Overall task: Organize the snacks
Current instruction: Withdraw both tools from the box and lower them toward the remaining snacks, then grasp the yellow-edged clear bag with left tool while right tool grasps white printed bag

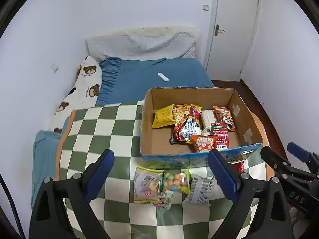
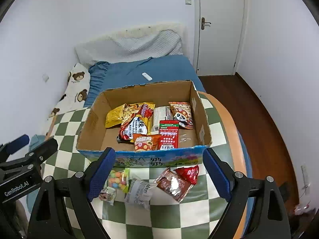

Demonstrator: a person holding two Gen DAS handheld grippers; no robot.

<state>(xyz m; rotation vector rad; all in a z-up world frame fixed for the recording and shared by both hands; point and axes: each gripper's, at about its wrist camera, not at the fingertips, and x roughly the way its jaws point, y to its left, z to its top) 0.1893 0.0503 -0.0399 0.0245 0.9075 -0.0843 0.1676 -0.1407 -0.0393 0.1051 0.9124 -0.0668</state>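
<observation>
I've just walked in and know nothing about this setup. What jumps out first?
A cardboard box sits on a green-and-white checked cloth, with bright snack packets piled at its far side. More packets lie loose on the cloth in front of it, among them a bag of coloured candy balls. In the foreground, two open grippers, left and right, frame the view, holding nothing.

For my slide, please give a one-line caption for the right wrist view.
Open right gripper above loose snack packets before a brown cardboard box holding snacks.
</observation>
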